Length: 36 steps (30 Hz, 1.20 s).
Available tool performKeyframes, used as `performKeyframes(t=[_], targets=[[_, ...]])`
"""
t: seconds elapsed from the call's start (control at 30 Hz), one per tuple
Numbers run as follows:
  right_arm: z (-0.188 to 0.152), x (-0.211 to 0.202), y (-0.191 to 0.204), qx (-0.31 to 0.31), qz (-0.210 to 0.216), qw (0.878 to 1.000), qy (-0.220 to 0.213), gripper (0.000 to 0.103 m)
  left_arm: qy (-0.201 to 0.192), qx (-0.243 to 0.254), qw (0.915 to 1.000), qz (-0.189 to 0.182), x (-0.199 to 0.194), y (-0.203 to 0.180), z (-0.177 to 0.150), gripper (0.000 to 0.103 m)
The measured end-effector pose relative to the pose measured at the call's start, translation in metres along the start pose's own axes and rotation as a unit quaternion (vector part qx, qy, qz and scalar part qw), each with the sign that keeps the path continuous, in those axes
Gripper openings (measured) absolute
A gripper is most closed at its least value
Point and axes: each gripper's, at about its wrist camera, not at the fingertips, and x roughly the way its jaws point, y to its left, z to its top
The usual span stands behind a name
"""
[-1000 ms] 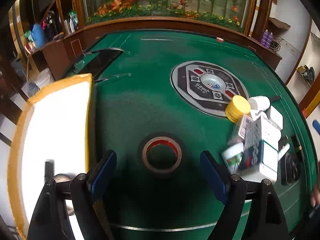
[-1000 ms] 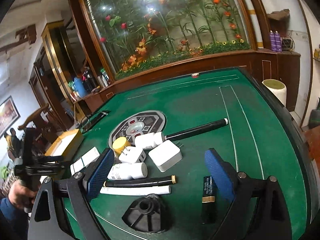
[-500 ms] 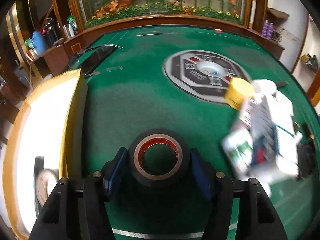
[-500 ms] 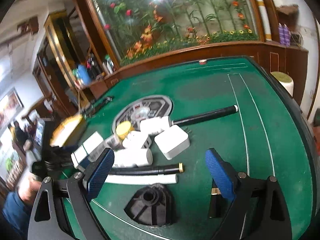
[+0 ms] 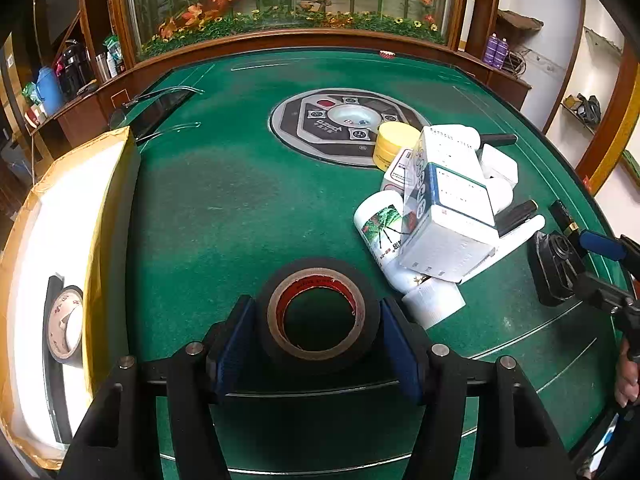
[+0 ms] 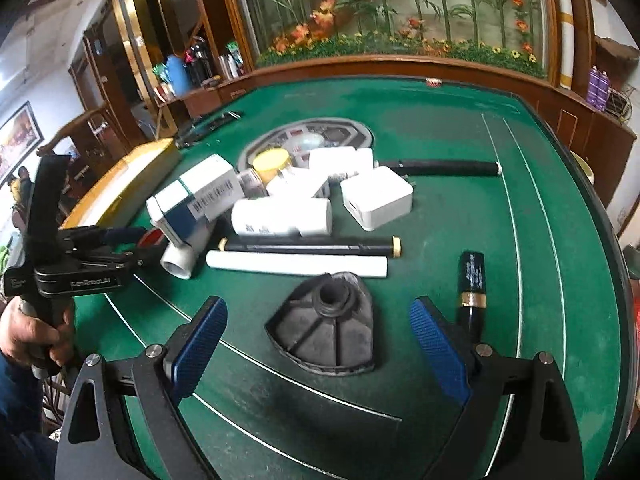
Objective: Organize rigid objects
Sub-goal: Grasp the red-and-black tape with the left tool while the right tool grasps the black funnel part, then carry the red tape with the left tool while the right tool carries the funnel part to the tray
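- The left gripper (image 5: 318, 346) has its blue pads against both sides of a roll of black tape with a red-printed cardboard core (image 5: 318, 314); its jaws have just been closing, and they pinch the roll, which lies flat on the green felt table (image 5: 224, 200).
- Left of that roll, a yellow-edged shallow box with a white lining (image 5: 60, 240) sits at the table edge, with another tape roll (image 5: 66, 328) lying inside it.
- The right gripper (image 6: 318, 336) is spread wide with nothing between its pads, hovering over a black fan-shaped ribbed plastic part (image 6: 326, 336) that lies on the felt.
- Just right of that part lies a black tube with a gold band (image 6: 472, 284).
- Beyond it, a white rod (image 6: 296, 263) and a black pen with a cream tip (image 6: 312, 245) lie side by side.
- Further back sit a white pill bottle (image 6: 280, 217), a white square charger (image 6: 376, 197), a yellow-lidded jar (image 6: 272, 163) and white-and-blue cartons (image 6: 196, 196), clustered together.
- A person's hand (image 6: 30, 332) grips the left gripper's handle.
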Motion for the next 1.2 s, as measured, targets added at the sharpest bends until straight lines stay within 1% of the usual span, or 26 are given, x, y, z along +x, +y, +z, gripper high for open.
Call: performKeyframes(t=[0.03,0.1,0.23,0.3,0.33,0.37,0.4,0.43,0.57,0.67,0.8,1.0,1.2], targets=[[0.000,0.001,0.001,-0.002,-0.004,1.000,0.005,0.092,0.009,-0.005,0.9999,-0.008,0.004,0.001,0.000,0.066],[0.000,0.005,0.003,-0.006,-0.007,1.000,0.015,0.092,0.010,-0.010,0.9998,-0.014,0.005,0.003,-0.001,0.066],[-0.001,0.013,0.009,-0.019,-0.019,0.999,0.039,0.092,0.010,-0.005,0.9999,-0.009,0.005,0.000,-0.002,0.066],[-0.001,0.018,0.010,-0.018,-0.011,0.999,0.051,0.092,0.010,-0.005,0.9999,-0.009,0.005,0.001,-0.003,0.066],[-0.001,0.020,0.008,-0.009,-0.009,0.998,0.056,0.090,0.010,-0.005,0.9999,-0.010,0.005,0.002,-0.003,0.066],[-0.002,0.022,0.006,-0.002,-0.004,0.998,0.062,0.076,0.009,-0.006,0.9999,-0.012,0.005,0.002,-0.003,0.066],[-0.002,0.022,0.005,0.001,-0.008,0.998,0.062,0.069,0.008,-0.008,0.9998,-0.014,0.004,0.003,-0.003,0.066],[-0.003,0.022,0.004,0.003,-0.012,0.998,0.062,0.065,0.007,-0.011,0.9998,-0.016,0.004,0.004,-0.003,0.066],[-0.004,0.020,0.000,0.019,-0.002,0.998,0.055,0.065,-0.006,-0.028,0.9994,-0.020,-0.002,0.011,-0.004,0.066],[-0.005,0.015,-0.001,0.027,0.006,0.999,0.045,0.065,-0.020,-0.025,0.9994,-0.014,-0.008,0.011,-0.004,0.066],[-0.005,0.006,0.002,0.022,0.002,0.999,0.025,0.065,-0.030,-0.018,0.9994,-0.006,-0.014,0.008,-0.003,0.066],[0.002,-0.002,0.000,0.041,0.009,0.999,0.016,0.065,-0.040,-0.029,0.9986,-0.015,-0.024,0.014,-0.002,0.066],[0.013,-0.018,0.007,0.041,0.000,0.999,-0.001,0.065,-0.065,-0.040,0.9968,-0.023,-0.043,0.024,0.000,0.066]])
